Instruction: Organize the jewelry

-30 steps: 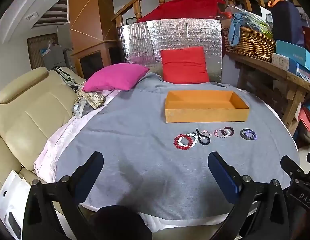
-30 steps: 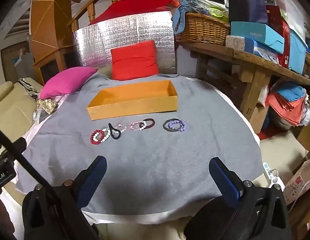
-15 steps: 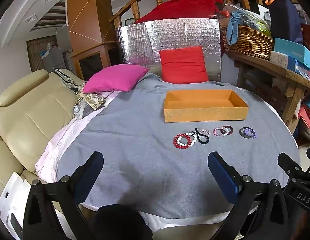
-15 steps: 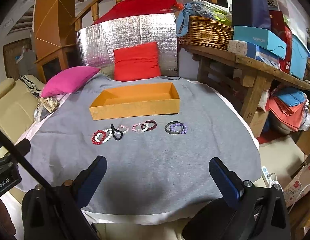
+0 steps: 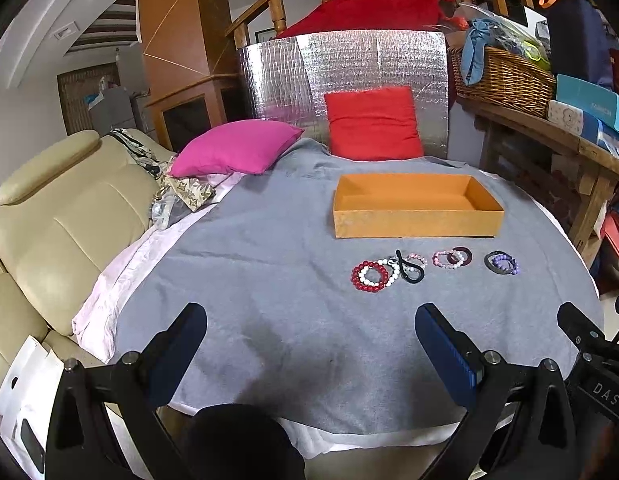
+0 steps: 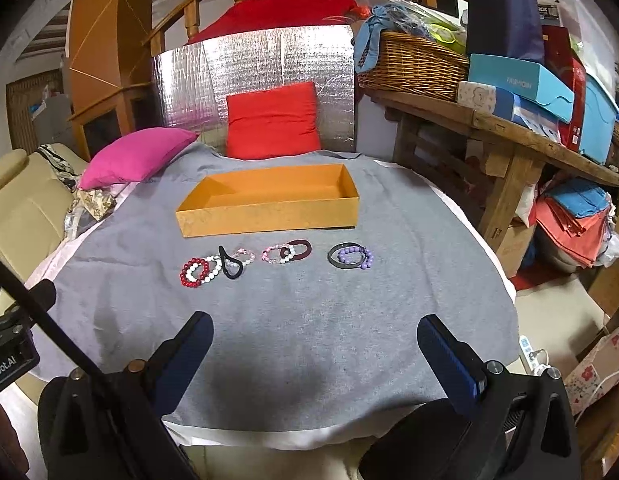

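Observation:
An empty orange box (image 5: 417, 224) (image 6: 269, 216) sits on the grey cloth. In front of it lies a row of bracelets: a red bead one (image 5: 369, 278) (image 6: 191, 274) overlapping a white bead one, a black loop (image 5: 411, 272) (image 6: 231, 266), pink bead rings with a dark red band (image 5: 453, 258) (image 6: 287, 253), and a purple bead ring in a dark band (image 5: 502, 263) (image 6: 351, 257). My left gripper (image 5: 311, 338) and right gripper (image 6: 315, 340) both hover open near the table's front edge, well short of the bracelets, holding nothing.
A red cushion (image 5: 373, 124) and a pink cushion (image 5: 237, 146) lie behind the box before a silver foil panel (image 6: 261, 68). A beige sofa (image 5: 57, 224) is at left. A wooden bench (image 6: 501, 128) with a wicker basket and boxes stands at right.
Both views have shifted slightly, with the scene sitting a little lower and farther. Bracelets and box have not moved. Both grippers stay open.

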Motion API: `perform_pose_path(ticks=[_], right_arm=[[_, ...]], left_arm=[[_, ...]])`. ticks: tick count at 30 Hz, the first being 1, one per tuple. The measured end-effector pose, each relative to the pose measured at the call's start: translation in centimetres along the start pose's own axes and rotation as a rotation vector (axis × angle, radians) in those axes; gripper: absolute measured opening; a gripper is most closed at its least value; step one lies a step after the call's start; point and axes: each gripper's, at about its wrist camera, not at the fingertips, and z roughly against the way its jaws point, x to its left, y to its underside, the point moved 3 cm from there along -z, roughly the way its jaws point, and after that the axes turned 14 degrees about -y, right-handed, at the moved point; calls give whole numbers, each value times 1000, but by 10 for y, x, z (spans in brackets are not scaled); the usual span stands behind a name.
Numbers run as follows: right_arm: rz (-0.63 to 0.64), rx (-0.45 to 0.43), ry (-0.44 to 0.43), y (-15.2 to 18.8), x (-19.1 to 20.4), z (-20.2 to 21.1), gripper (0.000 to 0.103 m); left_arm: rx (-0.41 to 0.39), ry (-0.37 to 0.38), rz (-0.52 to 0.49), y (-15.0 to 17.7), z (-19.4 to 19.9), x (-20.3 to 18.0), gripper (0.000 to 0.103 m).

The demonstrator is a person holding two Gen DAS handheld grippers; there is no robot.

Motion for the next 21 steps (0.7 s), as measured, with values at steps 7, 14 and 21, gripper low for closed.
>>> perform_pose_path(ticks=[7, 14, 21], right_arm=[[-2, 7, -2, -3, -2, -8, 103], [-6, 12, 2, -7, -1, -18, 103], [-8, 24, 8, -6, -1, -20, 103]], left_arm=[[-4, -2, 14, -2, -8, 1, 103], [13, -20, 0, -3, -17, 0, 103], [31, -8, -1, -1, -17, -2, 103]])
